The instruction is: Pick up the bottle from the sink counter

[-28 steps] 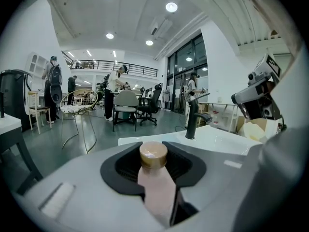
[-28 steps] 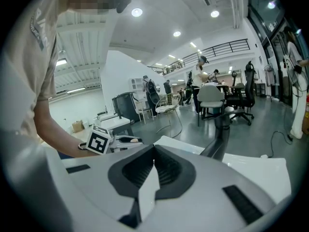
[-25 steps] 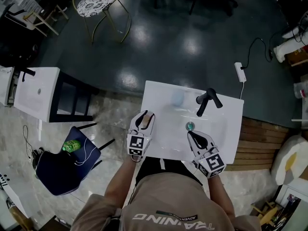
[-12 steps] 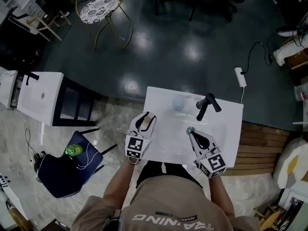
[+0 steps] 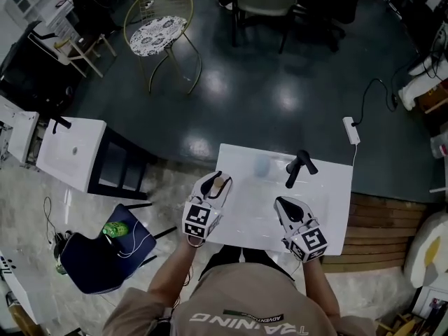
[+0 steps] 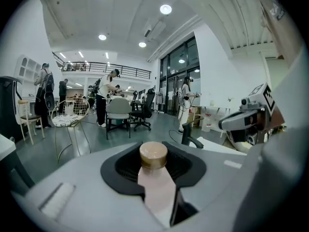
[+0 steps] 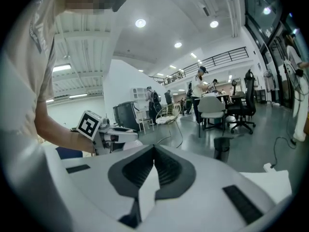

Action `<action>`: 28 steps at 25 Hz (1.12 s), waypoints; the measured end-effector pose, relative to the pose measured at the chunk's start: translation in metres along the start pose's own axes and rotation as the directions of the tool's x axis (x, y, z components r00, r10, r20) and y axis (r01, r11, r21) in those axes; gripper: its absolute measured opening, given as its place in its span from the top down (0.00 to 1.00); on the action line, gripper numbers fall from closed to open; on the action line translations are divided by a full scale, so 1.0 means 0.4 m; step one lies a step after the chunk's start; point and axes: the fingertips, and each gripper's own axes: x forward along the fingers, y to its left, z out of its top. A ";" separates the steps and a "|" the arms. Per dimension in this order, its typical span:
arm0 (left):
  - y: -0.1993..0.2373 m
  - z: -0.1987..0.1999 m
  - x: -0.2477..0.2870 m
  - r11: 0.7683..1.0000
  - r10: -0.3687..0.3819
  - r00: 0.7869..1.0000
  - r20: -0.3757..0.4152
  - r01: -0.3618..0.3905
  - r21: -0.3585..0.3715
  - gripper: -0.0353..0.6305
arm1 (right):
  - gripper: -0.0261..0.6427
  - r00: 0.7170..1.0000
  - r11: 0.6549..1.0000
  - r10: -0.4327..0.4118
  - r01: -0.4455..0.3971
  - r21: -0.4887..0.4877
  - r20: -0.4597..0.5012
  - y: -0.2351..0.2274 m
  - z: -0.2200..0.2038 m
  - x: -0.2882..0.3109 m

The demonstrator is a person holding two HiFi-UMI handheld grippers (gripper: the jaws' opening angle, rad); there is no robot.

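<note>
The left tongs [image 5: 214, 183] are clenching the pink bottle [image 6: 155, 185] — tan cap poking between the tips — at the white sink surface's [image 5: 329, 187] left edge; the right tongs [image 7: 154, 151] are pressing shut, empty, near the black faucet [image 5: 297, 165]

I note a black faucet [image 5: 299, 165] at the far edge of the bench [image 5: 337, 187], a white power strip [image 5: 351, 130] on the floor beyond its far right corner, and a wire chair [image 5: 162, 37] well apart.

Glossy dark floor [image 5: 315, 75] — wire chair [image 5: 159, 35]
</note>
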 end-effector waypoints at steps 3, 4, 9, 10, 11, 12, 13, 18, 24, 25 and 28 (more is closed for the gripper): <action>-0.004 0.055 -0.011 1.000 -0.006 1.000 0.019 0.006 -0.019 0.75 | 0.94 0.998 0.998 -0.013 0.010 0.055 0.063 -0.021 0.033 -0.013; -0.006 0.069 -0.014 1.000 -0.006 1.000 0.021 0.006 -0.006 0.75 | 0.94 0.997 0.998 -0.022 0.017 0.058 0.077 -0.029 0.041 -0.018; -0.006 0.143 -0.034 1.000 0.002 1.000 0.028 -0.002 0.015 0.75 | 0.94 0.992 0.998 -0.048 0.044 0.041 0.117 -0.064 0.086 -0.047; -0.003 0.161 -0.037 1.000 0.005 0.999 0.034 -0.005 0.016 0.75 | 0.94 0.991 0.998 -0.053 0.049 0.035 0.122 -0.071 0.096 -0.050; 0.000 0.177 -0.039 1.000 0.008 0.999 0.041 -0.008 0.020 0.75 | 0.94 0.990 0.998 -0.058 0.055 0.026 0.127 -0.076 0.107 -0.053; 0.003 0.193 -0.042 1.000 0.010 0.999 0.048 -0.011 0.027 0.75 | 0.94 0.989 0.998 -0.062 0.060 0.018 0.131 -0.081 0.117 -0.056; 0.004 0.207 -0.045 0.999 0.010 0.999 0.054 -0.012 0.036 0.75 | 0.94 0.989 0.998 -0.065 0.064 0.010 0.135 -0.085 0.126 -0.059; -0.010 0.275 -0.069 0.997 -0.014 0.997 0.079 0.008 0.072 0.75 | 0.94 0.988 0.999 -0.036 0.030 0.040 0.147 -0.094 0.170 -0.074; -0.035 0.348 -0.083 0.994 -0.060 0.992 0.113 0.049 0.095 0.75 | 0.94 0.991 1.000 -0.001 0.003 -0.013 0.134 -0.094 0.223 -0.075; -0.038 0.359 -0.085 0.994 -0.061 0.991 0.116 0.050 0.101 0.75 | 0.94 0.990 1.000 -0.001 0.004 -0.022 0.138 -0.093 0.235 -0.076; -0.044 0.395 -0.097 0.992 -0.064 0.989 0.133 0.049 0.114 0.75 | 0.94 0.989 0.998 -0.005 0.014 -0.055 0.150 -0.091 0.269 -0.079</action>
